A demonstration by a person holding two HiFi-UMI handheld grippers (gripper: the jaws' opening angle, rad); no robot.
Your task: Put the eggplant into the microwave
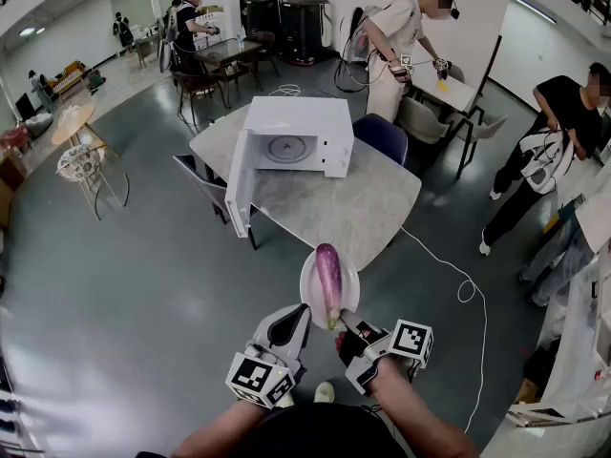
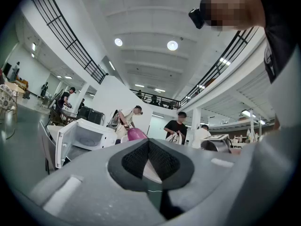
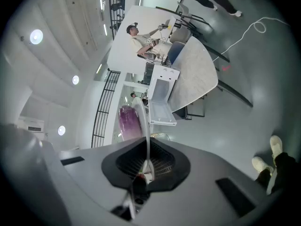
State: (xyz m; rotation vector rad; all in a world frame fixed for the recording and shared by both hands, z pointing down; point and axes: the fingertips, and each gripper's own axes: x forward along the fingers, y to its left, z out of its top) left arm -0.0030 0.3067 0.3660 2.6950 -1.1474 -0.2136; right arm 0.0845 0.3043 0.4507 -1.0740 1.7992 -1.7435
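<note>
Purple eggplant (image 1: 328,273) lies on a plate (image 1: 350,289); our left gripper (image 1: 300,315) and right gripper (image 1: 344,330) clamp its rim. We judge the carry underway; next, we must reach the open microwave (image 1: 286,136), upper centre.

Open microwave (image 1: 286,136) on marble table (image 1: 355,213)

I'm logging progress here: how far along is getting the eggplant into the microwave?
Done: the microwave on the table has its door open. In hand: the left gripper and right gripper are both shut on the rim of the plate, with the eggplant lying on it, short of the table. Left: carrying it over and getting the eggplant inside.
</note>
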